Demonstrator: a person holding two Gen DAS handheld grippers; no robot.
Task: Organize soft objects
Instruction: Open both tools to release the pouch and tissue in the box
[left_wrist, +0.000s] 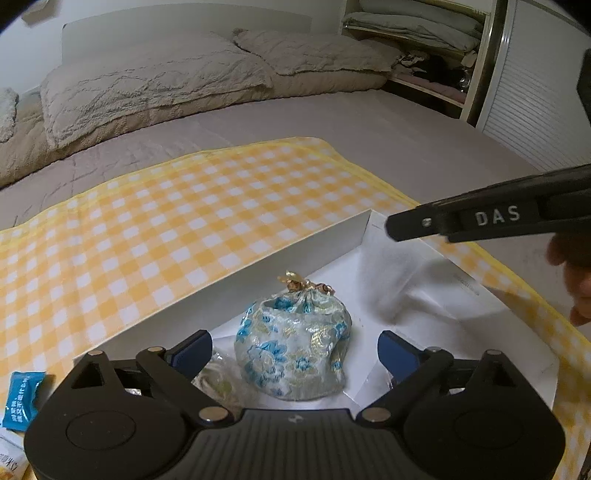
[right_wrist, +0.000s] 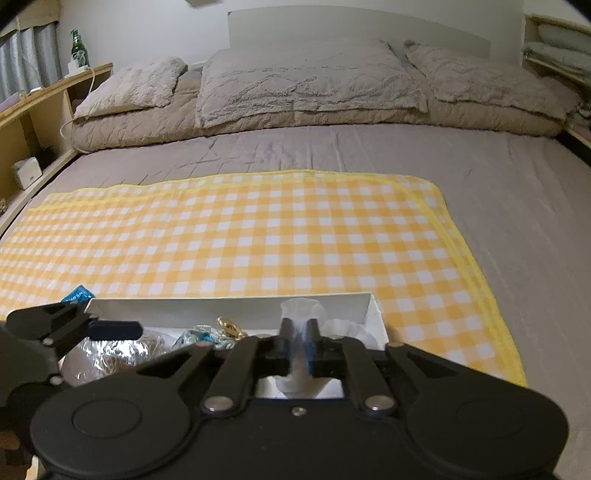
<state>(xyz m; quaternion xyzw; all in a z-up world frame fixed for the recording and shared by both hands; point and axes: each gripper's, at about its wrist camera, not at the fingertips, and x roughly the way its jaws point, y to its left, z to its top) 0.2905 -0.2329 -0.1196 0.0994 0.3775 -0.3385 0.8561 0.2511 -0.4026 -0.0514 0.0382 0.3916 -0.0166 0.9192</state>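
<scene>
A bed (right_wrist: 369, 155) with grey pillows (right_wrist: 303, 81) at its far end fills the room, and a yellow checked cloth (right_wrist: 240, 229) lies spread over its near half. On the near right part of that cloth sits a shallow white box (left_wrist: 229, 273), open at the top. Inside it, towards the near left, a small floral drawstring pouch (left_wrist: 295, 350) stands upright with its gathered neck and gold tie uppermost; a clear crinkled bag (right_wrist: 110, 354) lies just to its left. The left gripper (left_wrist: 295, 347) hangs over the pouch with its jaws spread wide to either side, the pads clear of the fabric, so nothing is held. The right gripper (right_wrist: 297, 347) is nearly closed around a piece of thin white, tissue-like material (right_wrist: 299, 310) over the right end of the box; whether the pads press on it cannot be told. A blue packet (left_wrist: 22, 398) lies on the cloth outside the box, at the near left. The pouch appears light, soft and smooth, likely to deform under pressure; the bunched neck below the tie offers the surest hold.
</scene>
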